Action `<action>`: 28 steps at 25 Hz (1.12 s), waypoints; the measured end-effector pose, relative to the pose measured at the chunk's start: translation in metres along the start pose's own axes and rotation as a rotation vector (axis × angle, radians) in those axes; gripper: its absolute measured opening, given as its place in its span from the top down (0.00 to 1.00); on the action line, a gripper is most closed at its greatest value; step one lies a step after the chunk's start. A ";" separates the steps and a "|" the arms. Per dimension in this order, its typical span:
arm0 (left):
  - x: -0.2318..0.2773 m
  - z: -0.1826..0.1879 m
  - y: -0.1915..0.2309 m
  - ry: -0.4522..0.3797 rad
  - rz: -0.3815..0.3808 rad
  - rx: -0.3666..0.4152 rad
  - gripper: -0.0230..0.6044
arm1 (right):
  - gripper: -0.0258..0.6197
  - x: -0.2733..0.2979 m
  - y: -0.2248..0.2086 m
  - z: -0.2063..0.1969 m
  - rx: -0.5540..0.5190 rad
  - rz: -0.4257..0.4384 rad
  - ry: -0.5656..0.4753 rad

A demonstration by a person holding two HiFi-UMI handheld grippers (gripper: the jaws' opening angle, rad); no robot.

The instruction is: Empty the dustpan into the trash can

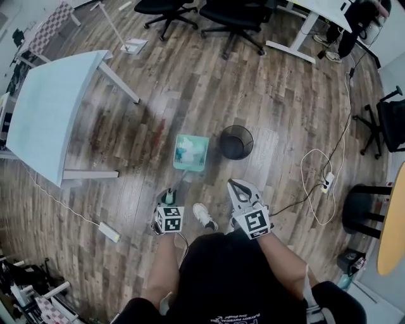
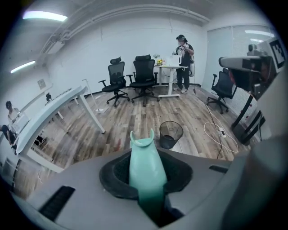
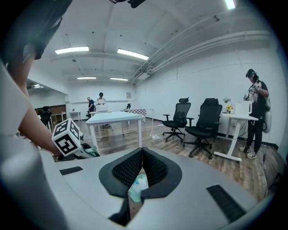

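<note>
A teal dustpan (image 1: 190,152) hangs tilted over the wood floor, just left of the black mesh trash can (image 1: 236,142). Its long handle (image 1: 178,185) runs back to my left gripper (image 1: 169,198), which is shut on it. In the left gripper view the teal handle (image 2: 145,167) stands up between the dark pads, and the trash can (image 2: 171,133) lies beyond it, slightly right. My right gripper (image 1: 240,188) hovers below the can with its jaws shut and nothing in them. In the right gripper view the pads (image 3: 142,152) meet at the tips, and a bit of the dustpan (image 3: 137,187) shows below them.
A white table (image 1: 54,117) stands at the left, and office chairs (image 1: 231,16) stand at the far side. A white cable with a power strip (image 1: 326,183) lies on the floor to the right. A person (image 2: 183,63) stands at a far desk. My shoe (image 1: 204,216) is between the grippers.
</note>
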State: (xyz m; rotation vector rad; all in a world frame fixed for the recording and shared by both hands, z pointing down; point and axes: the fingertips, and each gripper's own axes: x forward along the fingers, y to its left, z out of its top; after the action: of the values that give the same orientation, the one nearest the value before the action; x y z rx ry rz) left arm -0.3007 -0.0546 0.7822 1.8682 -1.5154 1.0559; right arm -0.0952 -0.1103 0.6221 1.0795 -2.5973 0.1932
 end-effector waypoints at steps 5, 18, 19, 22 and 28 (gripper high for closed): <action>-0.050 0.004 0.005 -0.064 -0.015 0.065 0.81 | 0.92 -0.020 -0.006 0.026 -0.011 -0.113 -0.036; -0.126 0.040 -0.007 -0.215 0.019 0.246 0.81 | 0.92 -0.079 -0.035 0.057 0.013 -0.273 -0.102; -0.127 0.043 -0.014 -0.220 0.026 0.266 0.81 | 0.92 -0.085 -0.040 0.059 0.009 -0.274 -0.109; -0.130 0.053 -0.034 -0.230 0.050 0.308 0.81 | 0.92 -0.104 -0.052 0.059 -0.008 -0.260 -0.126; -0.127 0.070 -0.072 -0.230 0.081 0.379 0.81 | 0.92 -0.145 -0.065 0.052 -0.029 -0.224 -0.150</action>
State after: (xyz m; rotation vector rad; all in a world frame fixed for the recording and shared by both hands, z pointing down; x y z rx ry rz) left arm -0.2233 -0.0188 0.6442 2.2681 -1.6166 1.2729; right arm 0.0345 -0.0723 0.5236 1.4113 -2.5712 0.0235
